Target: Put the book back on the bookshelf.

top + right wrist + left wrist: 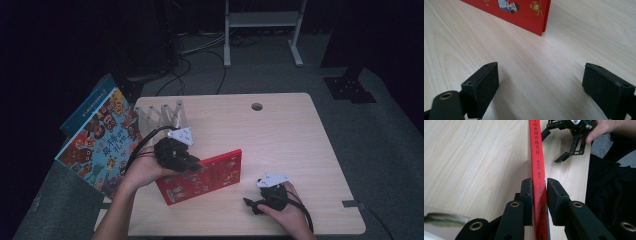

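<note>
A thin red picture book (205, 175) stands on edge, tilted, near the middle of the wooden table (280, 130). My left gripper (192, 162) is shut on its upper edge; in the left gripper view the red spine (536, 157) runs up between the two black pads (527, 195). My right gripper (250, 204) rests low near the table's front edge, to the right of the book, and is open. In the right gripper view its pads (482, 87) stand wide apart over bare wood, with the book's corner (534, 17) ahead. The right gripper (571, 142) also appears in the left gripper view, open.
A large colourful picture book (100, 142) leans off the table's left edge. A clear accordion book rack (160, 117) stands at the back left. A cable hole (257, 106) is near the far edge. White metal frame legs (262, 30) stand on the floor beyond.
</note>
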Tool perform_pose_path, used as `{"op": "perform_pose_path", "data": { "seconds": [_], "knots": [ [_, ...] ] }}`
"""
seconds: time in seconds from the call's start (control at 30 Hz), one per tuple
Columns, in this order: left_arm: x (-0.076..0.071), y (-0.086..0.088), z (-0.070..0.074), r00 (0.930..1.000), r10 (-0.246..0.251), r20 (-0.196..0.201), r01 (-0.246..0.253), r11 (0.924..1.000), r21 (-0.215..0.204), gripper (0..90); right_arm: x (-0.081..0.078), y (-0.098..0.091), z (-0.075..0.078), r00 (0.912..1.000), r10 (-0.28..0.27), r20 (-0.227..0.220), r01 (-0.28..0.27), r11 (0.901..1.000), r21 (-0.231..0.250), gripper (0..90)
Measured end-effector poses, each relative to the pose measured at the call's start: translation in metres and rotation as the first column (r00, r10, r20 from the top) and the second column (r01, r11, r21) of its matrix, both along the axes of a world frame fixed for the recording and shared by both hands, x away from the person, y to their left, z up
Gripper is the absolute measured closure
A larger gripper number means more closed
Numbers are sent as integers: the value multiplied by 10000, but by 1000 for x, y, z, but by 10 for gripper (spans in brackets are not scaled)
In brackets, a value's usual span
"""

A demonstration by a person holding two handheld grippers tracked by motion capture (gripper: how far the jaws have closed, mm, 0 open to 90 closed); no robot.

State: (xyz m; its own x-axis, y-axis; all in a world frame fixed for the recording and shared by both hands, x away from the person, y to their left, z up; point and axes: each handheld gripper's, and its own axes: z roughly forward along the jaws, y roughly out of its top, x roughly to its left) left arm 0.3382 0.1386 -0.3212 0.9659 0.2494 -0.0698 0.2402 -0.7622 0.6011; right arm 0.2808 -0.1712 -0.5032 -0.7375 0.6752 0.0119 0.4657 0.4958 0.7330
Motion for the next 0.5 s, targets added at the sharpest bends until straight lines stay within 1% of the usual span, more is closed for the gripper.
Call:
{"op": "perform_pose_path", "data": {
  "seconds": [0.07,0.13,0.2,0.4,0.5],
  "knots": [
    [2,-5,0,10000,34,-9,-34,10000,87,736,0,0,0,10000,-1,-3,1,10000,0,129],
    [5,-11,-1,9999,-141,-100,143,9997,216,727,0,0,0,10000,-1,-6,1,10000,1,129],
    [6,-18,-2,10000,-22,-74,24,9995,315,718,0,0,0,10000,-3,-4,3,10000,2,129],
    [12,-32,2,10000,-10,51,9,9994,334,706,0,0,0,10000,37,13,-37,10000,-8,129],
    [16,-41,3,10000,-40,8,39,9992,393,716,0,0,0,10000,26,9,-26,10000,5,129]
  ]
}}
